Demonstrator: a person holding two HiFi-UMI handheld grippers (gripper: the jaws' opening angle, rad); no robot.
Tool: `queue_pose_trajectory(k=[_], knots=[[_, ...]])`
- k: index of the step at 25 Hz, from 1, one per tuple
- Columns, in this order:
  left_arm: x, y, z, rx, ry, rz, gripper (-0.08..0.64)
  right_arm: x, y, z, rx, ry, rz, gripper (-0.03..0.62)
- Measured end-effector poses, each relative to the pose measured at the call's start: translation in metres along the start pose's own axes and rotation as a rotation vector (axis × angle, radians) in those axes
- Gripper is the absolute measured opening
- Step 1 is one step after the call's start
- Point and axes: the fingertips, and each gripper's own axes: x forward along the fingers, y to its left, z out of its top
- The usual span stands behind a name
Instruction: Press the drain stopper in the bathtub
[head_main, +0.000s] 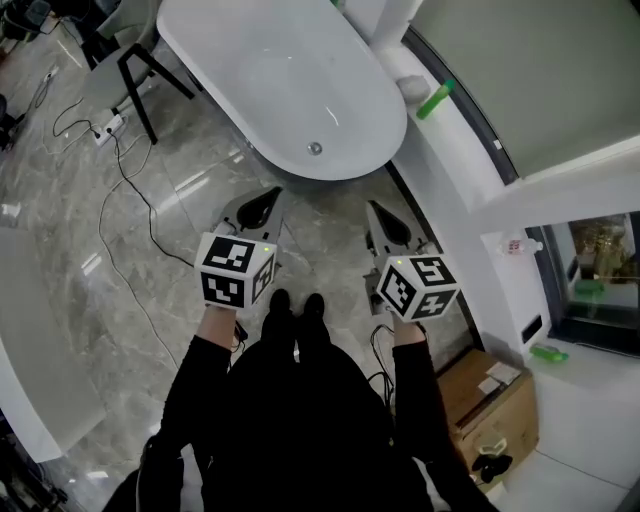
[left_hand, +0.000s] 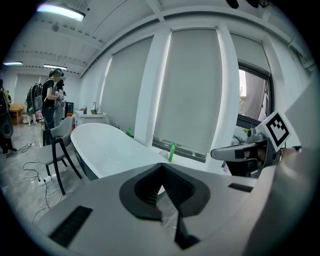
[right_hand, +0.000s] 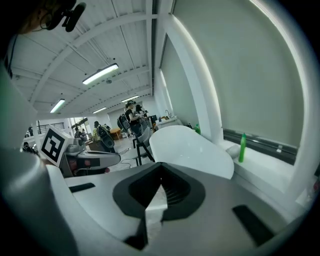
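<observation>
A white oval bathtub stands on the grey marble floor ahead of me, with the small round metal drain stopper in its near end. Both grippers hang over the floor short of the tub's near rim. The left gripper is shut and holds nothing. The right gripper is also shut and empty, pointing toward the tub's near right side. The left gripper view shows its tips closed below the bathtub. In the right gripper view the jaws meet before the tub. Neither gripper view shows the stopper.
A green bottle lies on the white window ledge right of the tub. A black-legged chair and a power strip with trailing cables stand left of it. A cardboard box sits at my right. People stand far off.
</observation>
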Motion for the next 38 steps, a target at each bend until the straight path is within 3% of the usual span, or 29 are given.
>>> queue_pose_trajectory(k=[15,21,29,38], knots=[[-0.006,0.029,0.012,0.018,-0.014,-0.059,0.005,-0.002,-0.003,0.027,0.054,-0.061,-0.139,0.002],[0.011,0.032,0.013,0.009,-0.014,-0.054,0.005,0.006,-0.017,0.032,0.062,-0.062,-0.138,0.002],[0.064,0.04,0.021,-0.003,0.007,-0.026,0.005,0.041,-0.061,0.056,0.06,-0.058,-0.104,0.002],[0.155,0.061,0.026,-0.043,0.074,0.034,0.005,0.105,-0.137,0.08,0.071,0.013,-0.064,0.002]])
